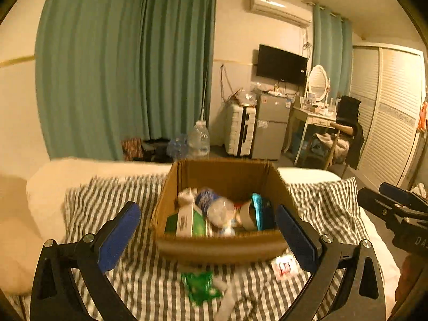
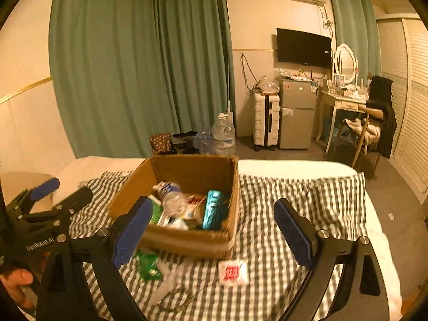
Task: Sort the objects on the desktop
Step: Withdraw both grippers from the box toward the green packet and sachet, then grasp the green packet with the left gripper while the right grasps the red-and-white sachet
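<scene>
Cardboard box [image 1: 219, 246], brown and open-topped, sits mid-bedspread [image 1: 128, 281] holding a bottle [image 1: 214, 206], a teal case [image 2: 212, 210] and cartons. Left gripper [image 1: 208, 238] and right gripper [image 2: 214, 234] both spread, empty.

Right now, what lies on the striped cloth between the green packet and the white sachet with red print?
Between the green packet and the white sachet, the right wrist view shows a clear plastic wrapper, then bare striped cloth.
</scene>
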The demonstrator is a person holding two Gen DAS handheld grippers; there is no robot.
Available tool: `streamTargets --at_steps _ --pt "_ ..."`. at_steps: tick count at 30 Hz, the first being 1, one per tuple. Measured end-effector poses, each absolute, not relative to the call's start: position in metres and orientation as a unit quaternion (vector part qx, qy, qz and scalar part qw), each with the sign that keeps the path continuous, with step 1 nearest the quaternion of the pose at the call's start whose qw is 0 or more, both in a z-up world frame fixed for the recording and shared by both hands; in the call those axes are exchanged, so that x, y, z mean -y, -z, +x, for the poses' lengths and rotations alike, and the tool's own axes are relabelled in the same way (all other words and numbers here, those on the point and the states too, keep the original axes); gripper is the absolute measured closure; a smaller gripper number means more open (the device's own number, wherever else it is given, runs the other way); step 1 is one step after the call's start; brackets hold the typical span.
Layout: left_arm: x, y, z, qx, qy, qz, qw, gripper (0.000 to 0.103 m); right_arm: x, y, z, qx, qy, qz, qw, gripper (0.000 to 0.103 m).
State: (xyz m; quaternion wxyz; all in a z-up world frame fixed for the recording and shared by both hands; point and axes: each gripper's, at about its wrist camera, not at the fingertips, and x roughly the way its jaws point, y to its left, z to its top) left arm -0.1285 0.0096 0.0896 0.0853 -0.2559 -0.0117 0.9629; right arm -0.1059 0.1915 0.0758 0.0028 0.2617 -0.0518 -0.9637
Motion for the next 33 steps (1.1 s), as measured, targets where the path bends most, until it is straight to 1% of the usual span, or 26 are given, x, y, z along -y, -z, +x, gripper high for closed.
streamTargets --at_steps 4,6,11,16,19,24,28,30,33 --pt "0.002 -0.055 -0.113 0.025 -0.957 -0.281 0.063 0.000 -0.189 -0.047 -0.093 0.060 0.960 0.272 -0.007 0.011" --pt "0.005 -0.028 -0.109 0.029 -0.955 -0.290 0.052 0.000 -0.188 -0.027 -0.089 0.065 0.959 0.275 -0.010 0.011" --pt "0.005 0.040 -0.107 0.050 -0.947 -0.315 0.024 0.000 -0.197 0.046 -0.095 0.078 0.950 0.302 -0.019 0.011" --pt "-0.002 0.086 -0.121 0.043 -0.939 -0.339 0.038 0.000 -0.210 0.105 -0.115 0.090 0.936 0.340 -0.026 0.011" --pt "-0.010 0.109 -0.139 0.029 -0.934 -0.354 0.042 0.000 -0.214 0.125 -0.134 0.091 0.925 0.367 -0.034 0.011" --pt "-0.010 0.144 -0.169 0.048 -0.920 -0.384 0.055 0.000 -0.213 0.146 -0.162 0.093 0.916 0.388 -0.048 0.011" --pt "-0.005 0.160 -0.189 0.064 -0.910 -0.407 0.042 0.000 -0.208 0.161 -0.189 0.079 0.908 0.408 -0.058 0.011" --pt "-0.002 0.166 -0.194 0.085 -0.906 -0.411 0.056 0.000 -0.213 0.166 -0.201 0.090 0.901 0.419 -0.060 0.011" --pt "-0.001 0.171 -0.196 0.093 -0.905 -0.410 0.059 0.000 -0.219 0.170 -0.209 0.097 0.897 0.427 -0.069 0.011"
